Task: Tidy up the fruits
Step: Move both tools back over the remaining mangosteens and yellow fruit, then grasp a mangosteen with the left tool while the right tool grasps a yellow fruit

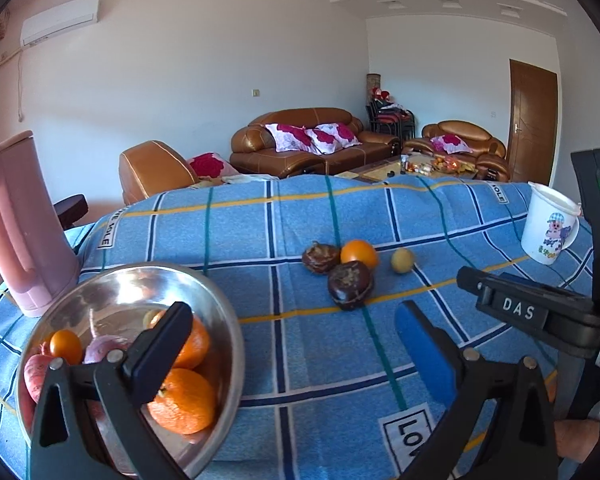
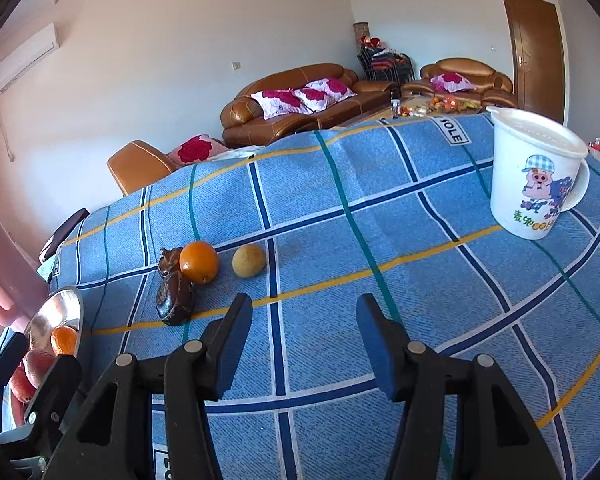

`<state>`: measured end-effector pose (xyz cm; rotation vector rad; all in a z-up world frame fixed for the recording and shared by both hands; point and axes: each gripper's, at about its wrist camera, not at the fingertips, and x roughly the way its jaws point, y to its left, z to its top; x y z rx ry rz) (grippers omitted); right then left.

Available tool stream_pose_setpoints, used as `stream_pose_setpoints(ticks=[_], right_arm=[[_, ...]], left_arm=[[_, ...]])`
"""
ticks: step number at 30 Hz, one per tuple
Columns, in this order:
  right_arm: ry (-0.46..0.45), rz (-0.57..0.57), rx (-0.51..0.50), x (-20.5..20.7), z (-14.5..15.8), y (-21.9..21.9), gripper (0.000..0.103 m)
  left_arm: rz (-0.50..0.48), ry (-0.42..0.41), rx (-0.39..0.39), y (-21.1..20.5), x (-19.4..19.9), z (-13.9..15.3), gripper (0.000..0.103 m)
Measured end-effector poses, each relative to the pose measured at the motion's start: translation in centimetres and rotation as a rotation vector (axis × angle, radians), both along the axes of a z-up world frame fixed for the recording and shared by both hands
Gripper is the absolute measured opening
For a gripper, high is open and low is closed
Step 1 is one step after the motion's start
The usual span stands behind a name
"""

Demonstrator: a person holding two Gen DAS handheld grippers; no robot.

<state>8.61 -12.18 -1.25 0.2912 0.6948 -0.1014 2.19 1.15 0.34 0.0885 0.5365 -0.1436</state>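
Four loose fruits on the blue plaid cloth [image 1: 308, 360]: orange [image 1: 359, 254], two dark wrinkled fruits [image 1: 350, 285] [image 1: 320, 258] touching it, small yellow fruit [image 1: 402, 260] just to its right. All well ahead of the left gripper [image 1: 292, 344], slightly right of its centre line. Steel bowl [image 1: 220, 320] at lower left, partly behind the left finger [image 1: 160, 354], with oranges [image 1: 182, 400] and reddish fruit inside. Left jaws spread wide, nothing between them, above the cloth beside the bowl. Right gripper [image 2: 304, 344] also wide and empty, low over the cloth; cluster ahead and to its left, yellow fruit [image 2: 249, 260] nearest its left finger [image 2: 230, 346]. Pointing across the table from the right, its body visible at the right edge of the left view. White mug [image 2: 534, 176] far right, pink jug [image 1: 18, 224] far left.
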Motion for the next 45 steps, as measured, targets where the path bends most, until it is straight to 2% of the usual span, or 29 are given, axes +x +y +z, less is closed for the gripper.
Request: stream_pose_setpoints(ticks=[6,7,10,19,22,25,30,35,45], right_arm=[[0.056,0.084,-0.021,3.6,-0.5,0.1,0.056],[0.064,0.099,-0.018,4.3,-0.6,0.2,0.056],[0.107,0.147,0.013,6.6,-1.2,0.6,0.056],[0.138,0.206,-0.024,10.1,-1.8,2.4,0.056],[0.152,0.219,-0.081,10.3,-1.7,3.5,0.048],[0.16,0.233,-0.121,10.3,-1.6,4.1,0.031],[0.156,0.216,-0.115,10.0,-1.4,3.9,0.031],[0.11,0.154,-0.124,7.6,-0.6,2.7,0.031],[-0.012,0.053,-0.236,1.3,1.7,1.5,0.031]], left_arm=[[0.01,0.096,-0.017,-1.9,2.6,-1.0,0.095],[0.007,0.114,-0.025,-1.9,2.9,-1.2,0.091],[-0.008,0.151,-0.058,-1.9,3.6,-1.7,0.09],[-0.018,0.165,-0.055,-2.2,4.3,-1.9,0.09],[-0.016,0.162,-0.055,-2.0,4.3,-1.8,0.09],[-0.007,0.169,-0.049,-1.9,4.5,-1.9,0.089],[0.002,0.154,-0.061,-1.5,4.6,-1.7,0.089],[-0.002,0.153,-0.062,-1.4,4.6,-1.7,0.089],[-0.002,0.156,-0.094,-0.3,4.4,-1.6,0.089]])
